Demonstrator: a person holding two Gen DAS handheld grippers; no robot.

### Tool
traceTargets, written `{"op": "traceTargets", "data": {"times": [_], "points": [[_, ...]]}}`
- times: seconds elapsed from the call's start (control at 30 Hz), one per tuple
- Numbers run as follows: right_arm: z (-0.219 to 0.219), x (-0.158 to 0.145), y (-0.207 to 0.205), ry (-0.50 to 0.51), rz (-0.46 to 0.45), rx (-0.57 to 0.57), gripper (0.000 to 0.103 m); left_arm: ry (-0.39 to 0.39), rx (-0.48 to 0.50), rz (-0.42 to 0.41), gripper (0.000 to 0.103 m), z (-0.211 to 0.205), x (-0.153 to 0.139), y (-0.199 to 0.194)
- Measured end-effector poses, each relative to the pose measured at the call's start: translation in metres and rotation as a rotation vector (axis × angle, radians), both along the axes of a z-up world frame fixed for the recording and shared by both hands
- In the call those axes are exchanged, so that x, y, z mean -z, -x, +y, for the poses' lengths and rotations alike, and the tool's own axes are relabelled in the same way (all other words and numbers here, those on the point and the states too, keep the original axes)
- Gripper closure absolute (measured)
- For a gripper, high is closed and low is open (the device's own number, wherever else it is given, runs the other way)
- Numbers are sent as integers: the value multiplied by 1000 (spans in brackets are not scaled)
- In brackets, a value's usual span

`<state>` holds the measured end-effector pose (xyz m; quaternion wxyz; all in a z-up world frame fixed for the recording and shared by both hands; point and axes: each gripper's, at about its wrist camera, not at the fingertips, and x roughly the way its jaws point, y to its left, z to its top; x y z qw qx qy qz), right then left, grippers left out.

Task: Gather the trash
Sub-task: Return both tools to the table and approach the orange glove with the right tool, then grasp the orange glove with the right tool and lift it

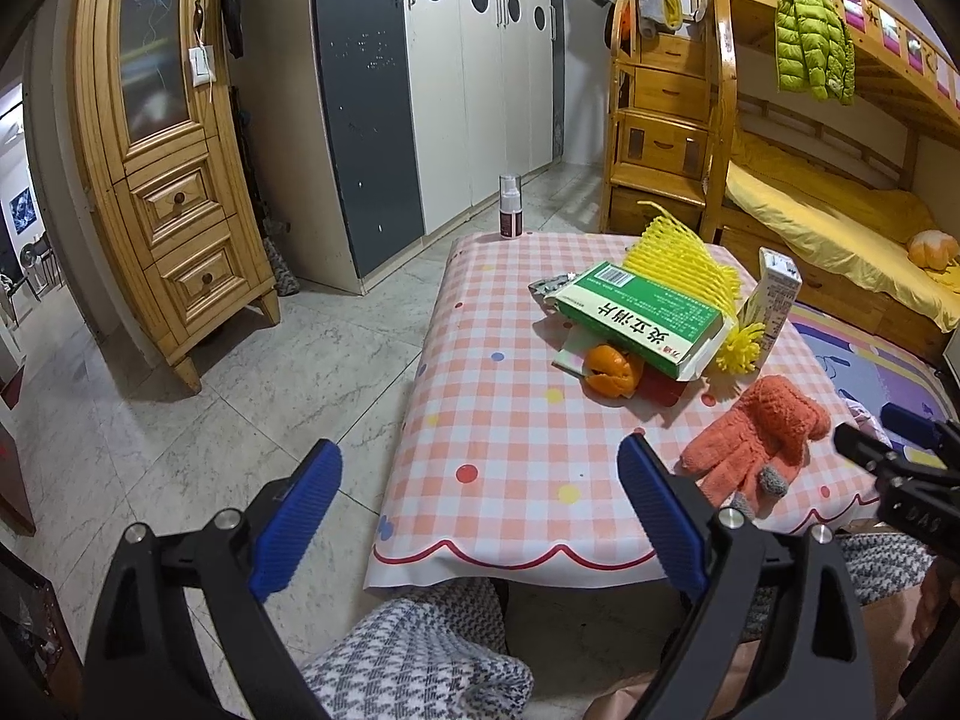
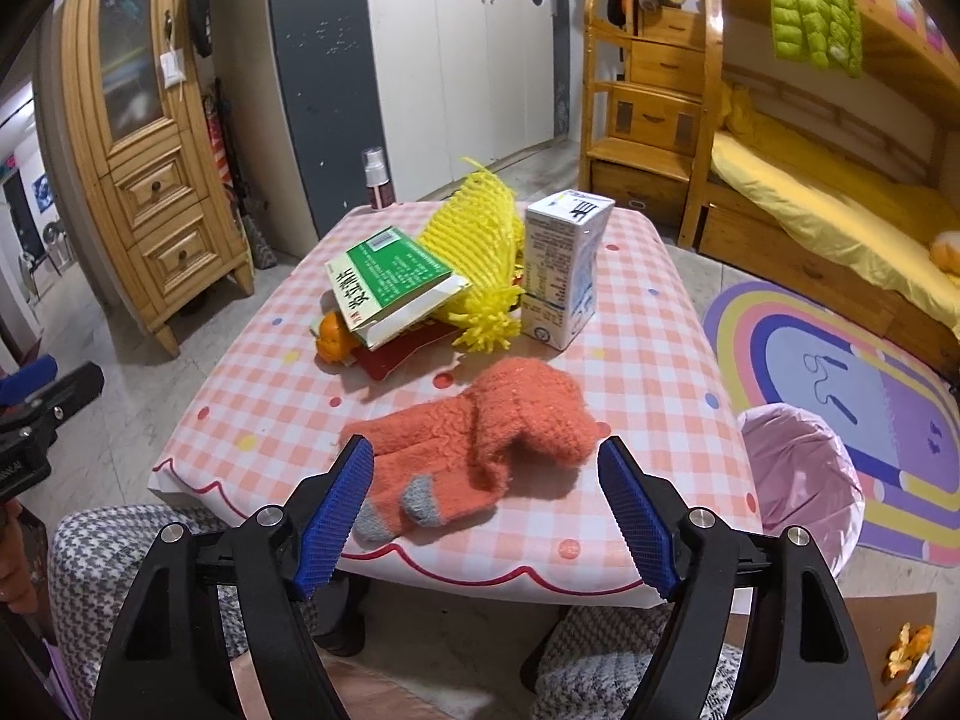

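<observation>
On the checked table (image 1: 510, 450) (image 2: 648, 360) lie a green medicine box (image 1: 636, 315) (image 2: 390, 279), yellow foam fruit netting (image 1: 684, 264) (image 2: 480, 246), orange peel (image 1: 612, 369) (image 2: 333, 333), a red card (image 2: 399, 354), and a white milk carton (image 1: 777, 294) (image 2: 567, 264) standing upright. An orange knit glove (image 1: 756, 438) (image 2: 480, 444) lies near the front edge. My left gripper (image 1: 480, 516) is open and empty, over the table's front left edge. My right gripper (image 2: 486, 510) is open and empty, just before the glove.
A bin lined with a pink bag (image 2: 798, 474) stands on the floor right of the table. A spray bottle (image 1: 510, 207) (image 2: 377, 180) stands at the table's far edge. A wooden cabinet (image 1: 168, 168), wardrobes (image 1: 444, 78), a bunk bed (image 1: 840, 180) and a rug (image 2: 852, 396) surround the table.
</observation>
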<state>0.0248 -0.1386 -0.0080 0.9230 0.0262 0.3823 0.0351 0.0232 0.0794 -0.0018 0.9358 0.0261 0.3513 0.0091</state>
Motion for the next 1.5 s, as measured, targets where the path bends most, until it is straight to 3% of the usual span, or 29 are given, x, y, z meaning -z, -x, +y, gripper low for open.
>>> {"op": "traceTargets", "data": {"times": [0.2, 0.23, 0.33, 0.53, 0.73, 0.9, 1.0, 1.03, 1.07, 1.1, 1.23, 1.33, 1.5], "points": [[-16, -4, 5, -1, -37, 2, 27, 6, -30, 4, 13, 6, 4, -11], [-17, -3, 5, 1, -35, 0, 32, 5, -33, 8, 13, 6, 6, -14], [-18, 5, 1, 7, -14, -15, 39, -2, -28, 17, 13, 2, 9, -18], [-18, 31, -25, 9, 54, -12, 38, -2, -19, 35, 13, -5, 15, -21], [-4, 39, -48, 97, 55, -48, 31, -8, -30, 34, 13, -4, 14, -20], [4, 62, -68, 215, 106, -37, 31, -5, -31, 29, 13, -1, 12, -21], [6, 69, -69, 243, 122, -48, 38, -4, -29, 18, 13, 1, 8, -19], [8, 68, -68, 251, 118, -55, 49, -3, -32, 12, 13, 2, 6, -18], [9, 67, -67, 260, 116, -59, 69, -1, -34, 12, 13, 3, 6, -17], [11, 66, -66, 263, 118, -69, 79, 3, -36, 12, 13, 5, 5, -16], [10, 44, -53, 164, 82, -90, 82, 0, -42, 2, 13, 8, 0, -10], [3, 7, -39, 53, 20, -100, 82, 1, -51, -13, 13, 11, -8, -5], [8, -52, -12, 6, -94, -132, 82, 1, -60, -39, 13, 12, -22, 6]]}}
